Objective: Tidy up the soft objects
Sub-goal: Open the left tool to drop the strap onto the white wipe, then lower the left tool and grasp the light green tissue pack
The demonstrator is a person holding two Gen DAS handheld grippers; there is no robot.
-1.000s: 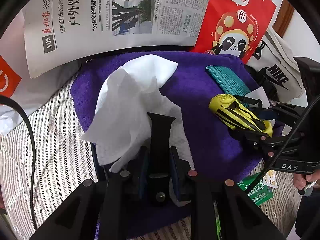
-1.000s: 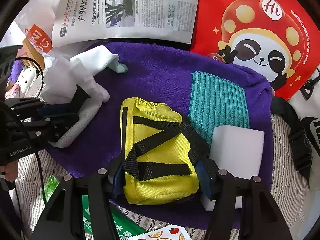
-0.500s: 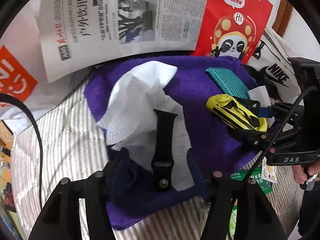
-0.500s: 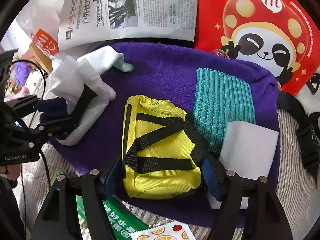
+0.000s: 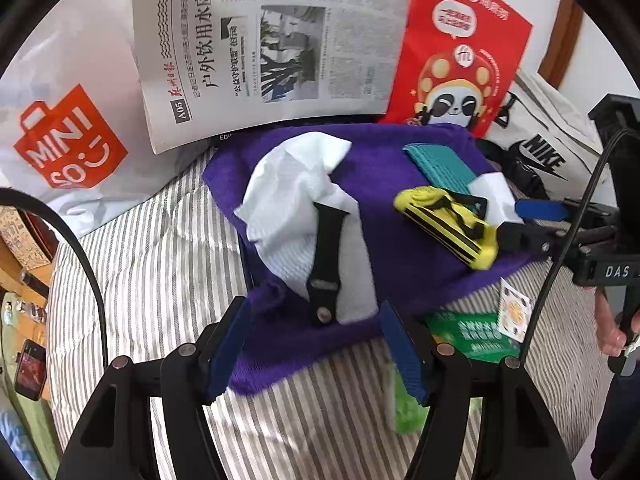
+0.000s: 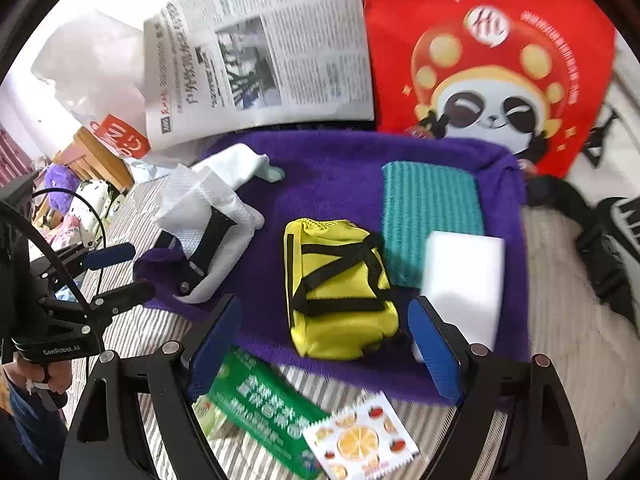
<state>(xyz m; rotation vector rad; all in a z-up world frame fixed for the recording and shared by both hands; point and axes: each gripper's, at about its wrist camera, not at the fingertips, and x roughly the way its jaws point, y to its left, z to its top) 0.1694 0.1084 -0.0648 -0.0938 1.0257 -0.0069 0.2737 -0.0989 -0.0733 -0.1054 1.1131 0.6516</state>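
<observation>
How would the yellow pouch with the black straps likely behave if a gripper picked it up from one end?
The yellow pouch would probably sag rather than stay stiff: its fabric looks thin and dented. It seems light for its size, barely pressing into the purple towel. The black straps lie loose, so they may dangle or snag a finger.

Bright, even daylight fills both views with soft shadows. Fisheye bending curves the edges inside a black rim; the lower parts show slight motion blur.

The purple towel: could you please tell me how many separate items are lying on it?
5: white cloth at left, black strap on it, yellow pouch in the middle, teal cloth and white sponge at right. Others may be hidden underneath.
</observation>
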